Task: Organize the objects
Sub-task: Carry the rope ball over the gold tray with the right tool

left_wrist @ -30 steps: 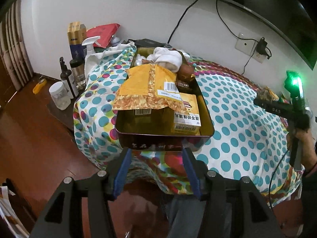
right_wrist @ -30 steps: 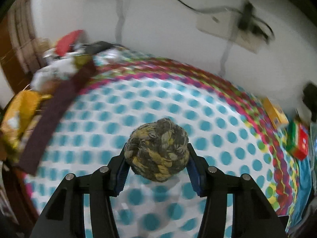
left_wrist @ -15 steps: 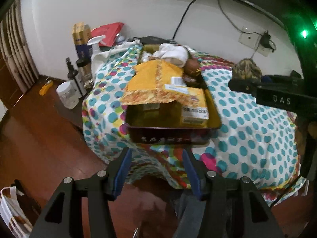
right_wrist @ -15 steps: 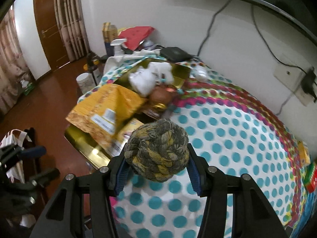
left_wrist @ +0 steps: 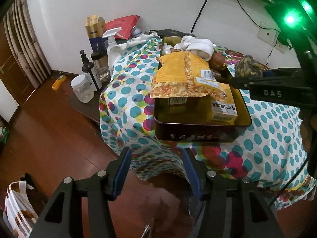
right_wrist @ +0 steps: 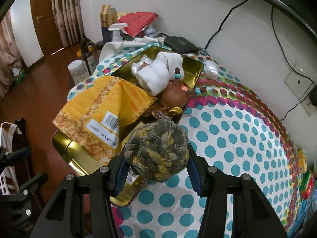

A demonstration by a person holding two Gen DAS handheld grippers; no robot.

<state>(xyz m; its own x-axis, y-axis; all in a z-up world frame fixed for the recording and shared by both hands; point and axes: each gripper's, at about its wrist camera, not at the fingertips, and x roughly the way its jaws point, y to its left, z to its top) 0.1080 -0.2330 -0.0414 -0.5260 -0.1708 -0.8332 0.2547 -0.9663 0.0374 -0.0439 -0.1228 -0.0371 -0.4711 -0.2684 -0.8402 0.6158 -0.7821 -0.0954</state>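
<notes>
Now right gripper [right_wrist: 156,165] clamped on round rope ball [right_wrist: 157,150], no long axis, left gripper [left_wrist: 156,170] apart

A dotted cloth [right_wrist: 227,138], white with teal spots and a border of pink and purple circles, is spread over the bench. At the far left corner a white spray bottle [right_wrist: 116,31], a tall blue and gold carton [right_wrist: 106,21] and a red packet [right_wrist: 138,22] are gathered against the white wall. A dark bottle [left_wrist: 88,70] and a clear plastic jar [left_wrist: 82,89] are set lower down, off the left edge. A wall socket [right_wrist: 299,83] with black cables is seen at the right. A striped bag [left_wrist: 17,208] is seen on the brown wooden floor [left_wrist: 49,138].
</notes>
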